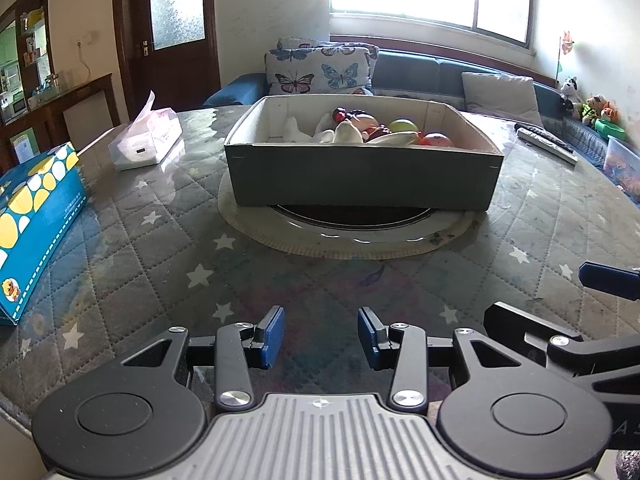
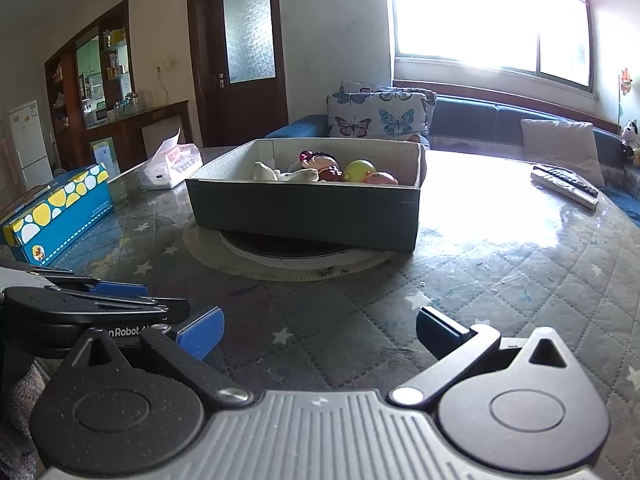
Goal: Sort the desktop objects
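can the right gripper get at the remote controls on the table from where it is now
Probably yes. The right gripper is open with nothing between its fingers, and the remote controls lie in the open at the table's far right edge. Bare tabletop stretches between; the box sits off to the left.

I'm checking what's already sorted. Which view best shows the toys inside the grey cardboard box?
The right wrist view: the toys sit clear of the grey cardboard box's near wall. The left wrist view hides more behind that wall.
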